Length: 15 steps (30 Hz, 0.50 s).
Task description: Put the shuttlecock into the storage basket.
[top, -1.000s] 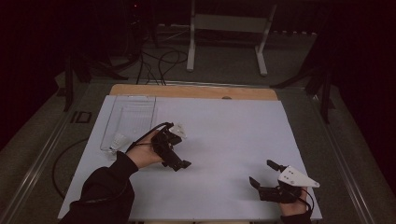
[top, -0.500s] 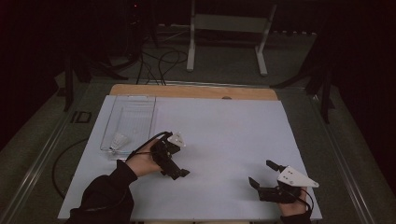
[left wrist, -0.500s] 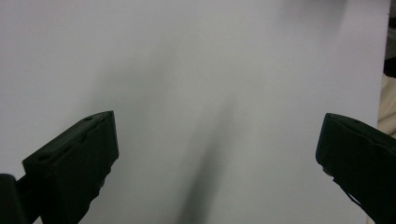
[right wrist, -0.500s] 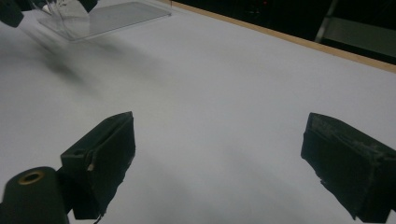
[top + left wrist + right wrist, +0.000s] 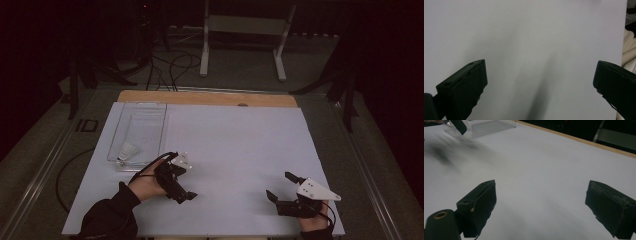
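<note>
The left gripper [image 5: 176, 181] has drawn back from the clear plastic tray [image 5: 146, 116] holding a white shuttlecock [image 5: 128, 149]; both grippers gape wide, empty, so the placing looks done.

- A dark lab or recording studio.
- White sheet [image 5: 240, 150] covers a wooden table [image 5: 210, 98], lit against black surroundings.
- Cables [image 5: 172, 62] trail over the carpeted floor [image 5: 240, 75].
- A white metal stand [image 5: 245, 35] sits behind the table.
</note>
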Motion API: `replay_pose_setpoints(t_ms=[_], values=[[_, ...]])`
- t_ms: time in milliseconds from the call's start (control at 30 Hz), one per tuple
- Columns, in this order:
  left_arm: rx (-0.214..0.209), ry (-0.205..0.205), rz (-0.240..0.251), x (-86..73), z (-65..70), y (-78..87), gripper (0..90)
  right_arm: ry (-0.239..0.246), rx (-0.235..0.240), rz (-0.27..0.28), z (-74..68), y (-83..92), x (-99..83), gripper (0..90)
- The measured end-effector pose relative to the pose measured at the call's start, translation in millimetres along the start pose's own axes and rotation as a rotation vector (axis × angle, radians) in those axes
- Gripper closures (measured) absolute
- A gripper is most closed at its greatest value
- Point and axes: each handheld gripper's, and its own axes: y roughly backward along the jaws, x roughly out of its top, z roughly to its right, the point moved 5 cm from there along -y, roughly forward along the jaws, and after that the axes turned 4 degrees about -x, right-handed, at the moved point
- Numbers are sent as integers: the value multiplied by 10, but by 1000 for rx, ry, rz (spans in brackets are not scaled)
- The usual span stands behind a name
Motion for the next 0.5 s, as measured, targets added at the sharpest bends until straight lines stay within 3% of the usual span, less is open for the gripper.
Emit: replay_pose_setpoints(t_ms=[267, 500], values=[[5, 23, 10, -158, -1, 18, 1, 1, 3, -3, -5, -8, -5, 99], [9, 2, 0, -276, 25, 25, 1, 0, 4, -5, -1, -6, -9, 99]])
